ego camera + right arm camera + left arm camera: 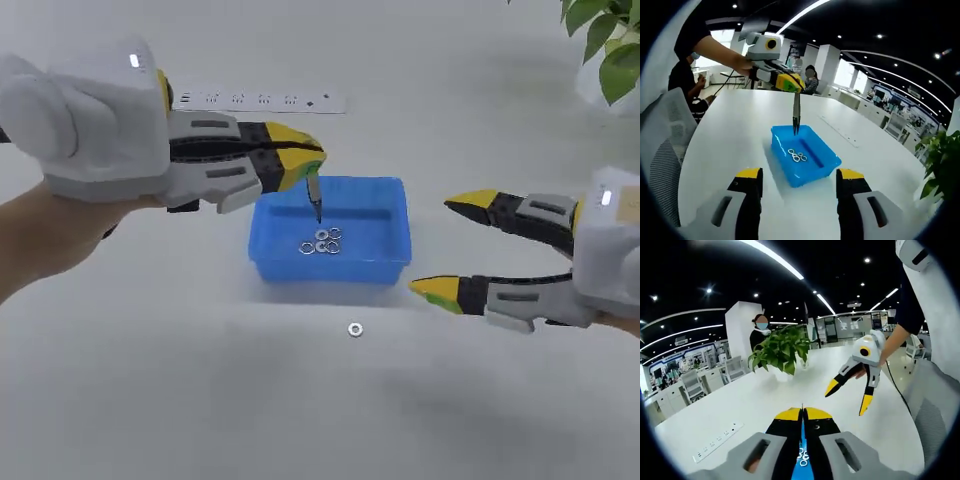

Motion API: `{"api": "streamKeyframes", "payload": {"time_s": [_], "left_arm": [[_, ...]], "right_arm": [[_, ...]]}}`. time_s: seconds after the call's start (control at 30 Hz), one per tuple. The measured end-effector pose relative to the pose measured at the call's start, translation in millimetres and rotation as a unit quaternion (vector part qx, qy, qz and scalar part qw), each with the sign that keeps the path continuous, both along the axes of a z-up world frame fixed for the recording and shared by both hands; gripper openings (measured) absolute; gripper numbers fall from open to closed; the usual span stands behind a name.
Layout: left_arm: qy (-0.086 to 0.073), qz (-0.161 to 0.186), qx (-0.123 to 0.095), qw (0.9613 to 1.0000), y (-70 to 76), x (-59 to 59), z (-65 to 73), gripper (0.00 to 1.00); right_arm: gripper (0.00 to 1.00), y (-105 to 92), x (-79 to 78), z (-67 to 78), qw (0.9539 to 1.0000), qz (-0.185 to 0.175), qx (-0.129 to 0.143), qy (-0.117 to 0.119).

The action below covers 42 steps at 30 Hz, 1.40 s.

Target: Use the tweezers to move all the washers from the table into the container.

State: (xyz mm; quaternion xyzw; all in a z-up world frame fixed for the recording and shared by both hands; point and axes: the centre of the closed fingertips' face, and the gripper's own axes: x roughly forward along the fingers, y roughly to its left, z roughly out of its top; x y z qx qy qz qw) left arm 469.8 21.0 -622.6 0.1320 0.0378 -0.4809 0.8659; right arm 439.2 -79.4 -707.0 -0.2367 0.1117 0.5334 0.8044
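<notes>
Washers (322,243): cluster inside blue container (330,270); 1 washer (355,329) on bench (200,400), near container front.
Tweezers (314,197): clamped in left hand-held gripper (315,165), tips over container.
Right hand-held gripper (430,246): jaws spread, empty.
Status: approx. 1 pick remaining.

No legible text for you anywhere. Power strip (262,99) near the table's (150,400) far edge carries small marks, too tiny and blurred to read.

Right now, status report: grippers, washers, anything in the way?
Left gripper shut on tweezers, tips over container. Right gripper open, empty. Washers in container; one washer on table. Nothing blocks it.
</notes>
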Motion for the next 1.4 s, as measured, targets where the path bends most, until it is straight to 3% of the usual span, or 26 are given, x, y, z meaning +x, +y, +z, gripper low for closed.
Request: {"api": "streamKeyframes", "payload": {"time_s": [0.1,0.2,0.27,0.43,0.57,0.67,0.73,0.8,0.97,1.17,1.4], "left_arm": [[-0.014,-0.010,-0.010,0.9998,-8.1,-7.1,12.0,0.05],[-0.012,-0.023,-0.010,0.9996,-15.9,-16.4,11.3,0.05],[-0.001,-0.037,0.007,0.9993,-21.6,-27.0,-0.9,0.05],[0.023,-0.051,0.009,0.9984,-33.2,-46.1,-21.9,0.05],[0.035,-0.066,0.013,0.9971,-42.9,-62.9,-35.1,0.05],[0.048,-0.068,0.017,0.9964,-46.3,-68.8,-45.4,0.05],[0.052,-0.066,0.014,0.9963,-47.9,-70.3,-47.8,0.05],[0.056,-0.067,0.012,0.9961,-50.9,-71.6,-50.3,0.05],[0.065,-0.070,0.014,0.9954,-56.0,-71.7,-58.5,0.05],[0.075,-0.076,0.027,0.9940,-56.3,-73.0,-69.4,0.05],[0.078,-0.075,0.025,0.9938,-55.5,-73.8,-70.8,0.05]], "right_arm": [[0.68,-13.5,-18.0,2.9,0.9996,-0.026,0.013,0.005],[0.71,-23.5,-33.0,-2.7,0.9989,-0.039,0.017,0.020],[0.72,-26.3,-40.4,-7.1,0.9981,-0.044,0.025,0.034],[0.75,-35.3,-52.0,-23.4,0.9963,-0.059,0.018,0.061],[0.81,-31.1,-60.4,-24.0,0.9935,-0.058,0.052,0.083],[0.85,-27.0,-67.3,-28.9,0.9945,-0.045,0.044,0.084],[0.86,-25.9,-71.2,-33.5,0.9956,-0.034,0.029,0.082],[0.90,-28.2,-75.2,-43.2,0.9977,-0.016,-0.009,0.065],[0.99,-23.6,-83.0,-43.7,0.9941,-0.029,0.026,0.101],[1.00,-24.1,-86.5,-45.5,0.9930,-0.032,0.033,0.109],[1.00,-21.3,-92.6,-50.0,0.9912,-0.031,0.035,0.123]]}}
